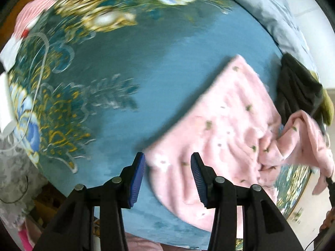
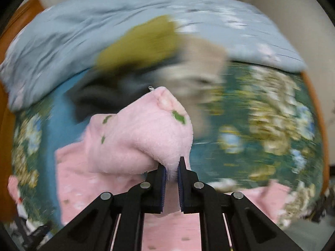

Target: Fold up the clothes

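Between the right tool's (image 2: pixel 171 167) pads, pink garment (image 2: pixel 134 138) is pinched; left tool (image 1: pixel 167 167) hovers above, half-wide, empty.

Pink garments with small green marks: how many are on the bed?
1: the pink garment lies on the blue bedspread, one end pinched in the right tool. Others may be hidden.

Left gripper (image 1: pixel 167 167) hangs above the blue floral bedspread (image 1: pixel 146 67), jaws apart, nothing between them. The pink garment (image 1: pixel 226 125) lies spread beneath and right, one end lifted at far right. A dark garment (image 1: pixel 297 90) sits beyond it.
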A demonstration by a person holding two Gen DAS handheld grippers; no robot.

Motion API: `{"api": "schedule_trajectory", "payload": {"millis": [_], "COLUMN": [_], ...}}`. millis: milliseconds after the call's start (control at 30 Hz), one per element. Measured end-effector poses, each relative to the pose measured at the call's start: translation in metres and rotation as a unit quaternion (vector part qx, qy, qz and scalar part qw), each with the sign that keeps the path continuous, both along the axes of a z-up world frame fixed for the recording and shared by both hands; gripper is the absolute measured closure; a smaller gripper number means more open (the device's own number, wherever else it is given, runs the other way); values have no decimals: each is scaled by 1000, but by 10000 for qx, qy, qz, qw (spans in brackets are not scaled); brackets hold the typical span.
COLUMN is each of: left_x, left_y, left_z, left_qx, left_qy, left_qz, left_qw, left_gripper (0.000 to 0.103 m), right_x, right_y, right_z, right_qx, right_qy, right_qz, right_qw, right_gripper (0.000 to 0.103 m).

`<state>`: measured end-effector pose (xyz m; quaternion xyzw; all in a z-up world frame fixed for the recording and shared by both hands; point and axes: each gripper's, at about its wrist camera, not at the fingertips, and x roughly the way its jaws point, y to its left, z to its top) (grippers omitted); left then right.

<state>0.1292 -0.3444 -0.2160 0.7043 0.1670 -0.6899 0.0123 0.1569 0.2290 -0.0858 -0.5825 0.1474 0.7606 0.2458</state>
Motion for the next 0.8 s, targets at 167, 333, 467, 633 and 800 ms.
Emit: {"api": "schedule_trajectory", "payload": {"millis": [167,333,467,633,800], "left_x": [-7,-5,2,10,18], "left_y": [52,96,120,144,162], "left_z": [21,37,51,49,52], "left_qx": [-150,-305,-399,-576,-676], "left_qy": [128,139,122,38,-77], "left_qz": [-242,-190,-38,24,136], "left_qw": [9995,9993,9991,9983,9976], "left_gripper": [57,57,57,57,57], "right_x": [40,67,96,135,165], "right_y": [83,158,205,267,321], "right_z": [-3,-34,-58,-55,-82], "right_qx": [248,137,-49,-76,-245], "right_qy": [95,-75,-86,106,-110], "right_qz": [-760,-1305,-1839,-2479,-3071], "right_qw": [9968,9913,9829,9687,9513], "right_gripper": [94,95,95,95,95]}}
